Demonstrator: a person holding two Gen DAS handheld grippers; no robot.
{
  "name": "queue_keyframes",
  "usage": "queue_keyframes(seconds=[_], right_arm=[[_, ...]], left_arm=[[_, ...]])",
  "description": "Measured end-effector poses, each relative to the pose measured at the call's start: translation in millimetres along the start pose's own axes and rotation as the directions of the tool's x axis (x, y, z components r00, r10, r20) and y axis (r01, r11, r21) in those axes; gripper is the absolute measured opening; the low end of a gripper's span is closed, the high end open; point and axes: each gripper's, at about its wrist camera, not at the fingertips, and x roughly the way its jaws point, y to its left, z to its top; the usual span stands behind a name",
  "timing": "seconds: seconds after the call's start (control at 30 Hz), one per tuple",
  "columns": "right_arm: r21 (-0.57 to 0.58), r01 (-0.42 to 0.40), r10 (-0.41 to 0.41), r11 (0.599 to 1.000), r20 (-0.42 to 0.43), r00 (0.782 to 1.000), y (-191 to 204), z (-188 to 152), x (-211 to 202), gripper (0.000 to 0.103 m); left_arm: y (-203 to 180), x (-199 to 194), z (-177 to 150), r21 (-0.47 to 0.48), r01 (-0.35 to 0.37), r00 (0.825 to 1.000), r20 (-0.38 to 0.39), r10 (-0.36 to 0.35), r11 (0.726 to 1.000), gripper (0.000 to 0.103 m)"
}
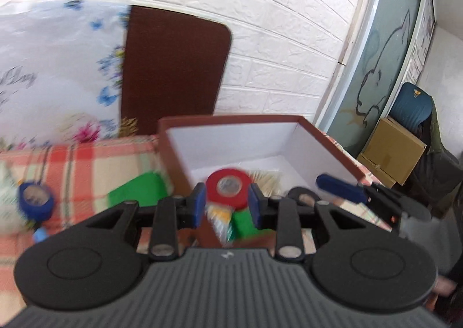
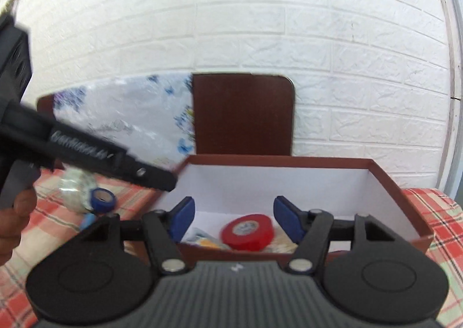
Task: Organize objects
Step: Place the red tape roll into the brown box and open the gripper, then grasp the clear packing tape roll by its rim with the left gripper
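Note:
A brown box with a white inside (image 1: 332, 142) (image 2: 387, 186) stands on the checked tablecloth. A red tape roll (image 2: 247, 231) lies on the box floor among packets. In the left wrist view my left gripper (image 1: 227, 205) has its blue pads either side of the red roll (image 1: 228, 187), and the roll seems to lie beyond them inside the box. My right gripper (image 2: 234, 219) is open and empty over the box's near wall; it also shows in the left wrist view (image 1: 341, 189). A blue tape roll (image 1: 36, 200) (image 2: 102, 199) lies on the cloth left of the box.
A green object (image 1: 139, 189) lies on the cloth beside the box. A brown chair back (image 2: 243, 113) and a flowered plastic sheet (image 1: 58, 67) stand behind the table against the white brick wall. A cardboard box (image 1: 390, 151) sits at far right.

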Motion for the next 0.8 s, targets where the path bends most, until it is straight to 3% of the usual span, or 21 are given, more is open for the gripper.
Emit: queue_keyframes(seconds=[0.13, 0.27, 0.33, 0.47, 0.5, 0.57, 0.7, 0.8], right_arm=[[-0.037, -0.098, 0.099, 0.994, 0.016, 0.995, 42.5, 5.3, -2.7, 0.060], [-0.118, -0.195, 0.192, 0.974, -0.035, 0.981, 95.5, 0.4, -8.1, 0.060], [-0.140, -0.235, 0.225, 0.962, -0.082, 0.971, 122.6, -1.5, 4.6, 0.060], [-0.135, -0.300, 0.280, 0.944, -0.150, 0.948, 162.0, 0.5, 38.9, 0.059], [-0.130, -0.315, 0.294, 0.940, -0.160, 0.942, 173.1, 5.4, 51.1, 0.059], [-0.122, -0.343, 0.321, 0.931, -0.167, 0.932, 192.0, 15.8, 72.2, 0.059], [-0.129, -0.323, 0.293, 0.938, -0.208, 0.933, 219.6, 34.3, 128.2, 0.060], [-0.124, -0.334, 0.295, 0.934, -0.258, 0.920, 232.2, 39.7, 170.8, 0.061]], left_arm=[[42.9, -32.6, -43.9, -0.043, -0.110, 0.993, -0.057, 0.107, 0.993, 0.034], [101.5, -56.8, -75.4, -0.107, -0.288, 0.954, -0.111, 0.277, 0.951, 0.034], [128.8, -73.5, -85.7, -0.111, -0.384, 0.922, -0.089, 0.376, 0.917, 0.034], [184.5, -95.2, -106.3, -0.183, -0.546, 0.836, -0.053, 0.547, 0.817, 0.034], [197.5, -97.2, -116.1, -0.206, -0.550, 0.831, -0.031, 0.556, 0.810, 0.034], [209.2, -116.2, -123.4, -0.310, -0.449, 0.873, 0.050, 0.486, 0.838, 0.039], [215.5, -120.6, -122.5, -0.363, -0.401, 0.887, 0.078, 0.456, 0.841, 0.039], [225.3, -123.1, -127.1, -0.420, -0.341, 0.903, 0.104, 0.418, 0.841, 0.040]])
